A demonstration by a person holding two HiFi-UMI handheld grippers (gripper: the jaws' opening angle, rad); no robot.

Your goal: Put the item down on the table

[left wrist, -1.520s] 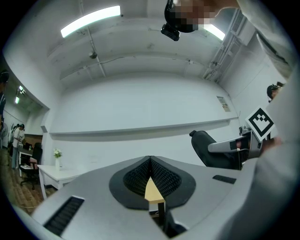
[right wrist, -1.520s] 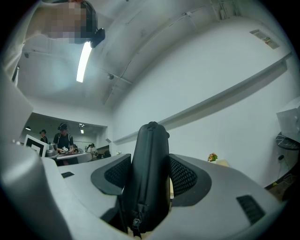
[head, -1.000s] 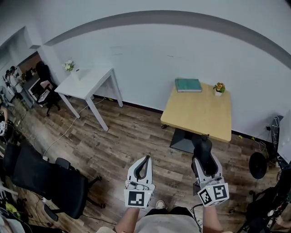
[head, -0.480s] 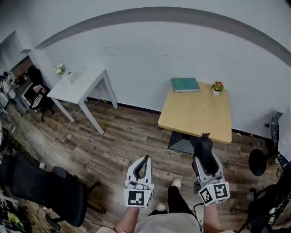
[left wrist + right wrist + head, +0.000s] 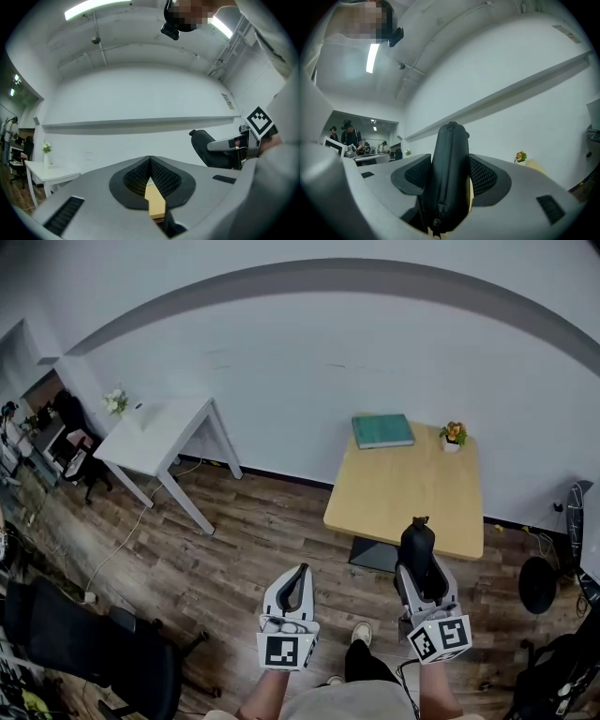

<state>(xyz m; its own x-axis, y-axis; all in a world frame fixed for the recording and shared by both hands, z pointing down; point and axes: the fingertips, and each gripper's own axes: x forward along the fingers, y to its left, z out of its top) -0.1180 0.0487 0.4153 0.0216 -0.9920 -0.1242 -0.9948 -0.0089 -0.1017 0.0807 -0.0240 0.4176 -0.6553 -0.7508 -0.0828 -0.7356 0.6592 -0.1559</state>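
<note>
The left gripper (image 5: 300,570) had its jaws pressed together, nothing between them. Beside it, the right gripper (image 5: 421,570) pinched an upright black zippered case (image 5: 416,542), held up near the wooden table (image 5: 403,498). A teal book (image 5: 382,430) and a potted plant (image 5: 452,436) sat along the table's far edge.

So the wooden table (image 5: 403,493) is mostly bare: just a green book (image 5: 382,430) lying flat at the far left corner and a little potted plant (image 5: 453,435) at the far right corner. The white table (image 5: 155,435) only has some flowers (image 5: 116,401) at its far left corner. Both tables stand on a wood floor (image 5: 244,540).
</note>
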